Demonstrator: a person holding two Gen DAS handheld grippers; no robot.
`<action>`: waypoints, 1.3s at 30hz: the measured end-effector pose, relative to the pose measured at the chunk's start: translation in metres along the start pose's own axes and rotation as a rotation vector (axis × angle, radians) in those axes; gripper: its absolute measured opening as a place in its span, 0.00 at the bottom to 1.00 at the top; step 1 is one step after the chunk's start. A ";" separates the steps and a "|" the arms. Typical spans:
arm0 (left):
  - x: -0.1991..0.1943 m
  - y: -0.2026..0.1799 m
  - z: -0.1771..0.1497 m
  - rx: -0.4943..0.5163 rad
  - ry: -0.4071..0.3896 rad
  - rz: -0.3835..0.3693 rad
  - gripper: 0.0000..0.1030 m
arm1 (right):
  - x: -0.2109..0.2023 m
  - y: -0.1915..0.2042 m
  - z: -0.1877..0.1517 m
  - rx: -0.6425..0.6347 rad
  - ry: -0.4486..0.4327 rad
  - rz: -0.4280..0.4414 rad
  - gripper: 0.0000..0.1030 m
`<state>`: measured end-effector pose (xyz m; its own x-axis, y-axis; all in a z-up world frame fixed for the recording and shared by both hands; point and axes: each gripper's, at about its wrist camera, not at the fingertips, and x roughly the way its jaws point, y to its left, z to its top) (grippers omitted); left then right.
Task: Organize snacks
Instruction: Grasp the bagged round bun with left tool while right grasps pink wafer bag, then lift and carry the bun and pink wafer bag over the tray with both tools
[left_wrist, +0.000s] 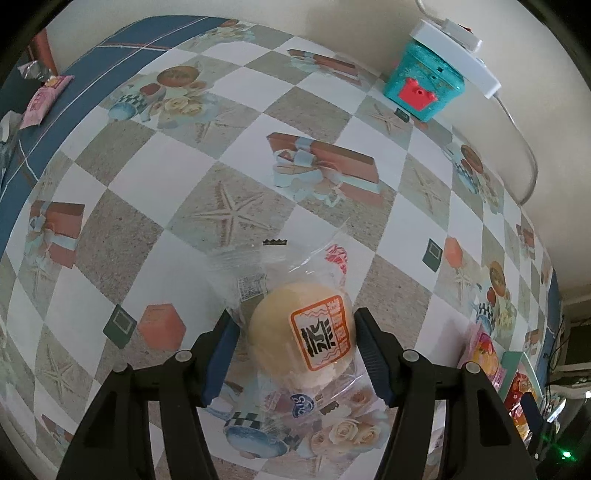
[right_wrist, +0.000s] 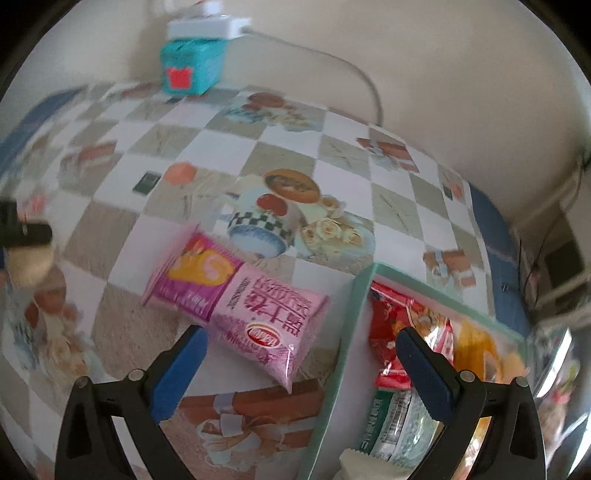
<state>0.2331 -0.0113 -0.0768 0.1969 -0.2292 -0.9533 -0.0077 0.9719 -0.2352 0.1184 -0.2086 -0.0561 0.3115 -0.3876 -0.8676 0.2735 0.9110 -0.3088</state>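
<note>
Item: round bun in clear wrapper (left_wrist: 301, 332), orange label, lying on my worktop (left_wrist: 236, 122) between the pads of my left tongs (left_wrist: 295, 354); whether the pads press it I cannot tell
Item: pink snack packet (right_wrist: 236, 299), flat on the worktop, just left of the pale green tray (right_wrist: 347, 332)
Item: my right tongs (right_wrist: 306, 373), spread wide, nothing between them, straddling the tray's edge
Item: red, orange and green packets (right_wrist: 391, 325) inside the tray
Item: teal box (left_wrist: 421, 81) at the far wall

Patterned table (left_wrist: 236, 122): snack pkts (right_wrist: 236, 295), tray (right_wrist: 343, 332).
</note>
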 end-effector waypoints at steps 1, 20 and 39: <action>0.000 0.001 0.001 -0.005 0.001 -0.002 0.63 | 0.001 0.002 0.001 -0.014 0.005 -0.005 1.00; 0.004 0.007 0.000 -0.015 -0.005 -0.006 0.63 | 0.029 0.026 0.030 -0.114 0.036 0.091 0.99; 0.004 0.012 0.002 -0.028 -0.006 -0.011 0.63 | 0.030 0.019 0.028 0.010 0.045 0.174 0.55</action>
<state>0.2362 -0.0006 -0.0828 0.2030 -0.2393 -0.9495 -0.0325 0.9675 -0.2508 0.1584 -0.2071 -0.0774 0.3139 -0.2175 -0.9242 0.2281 0.9622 -0.1489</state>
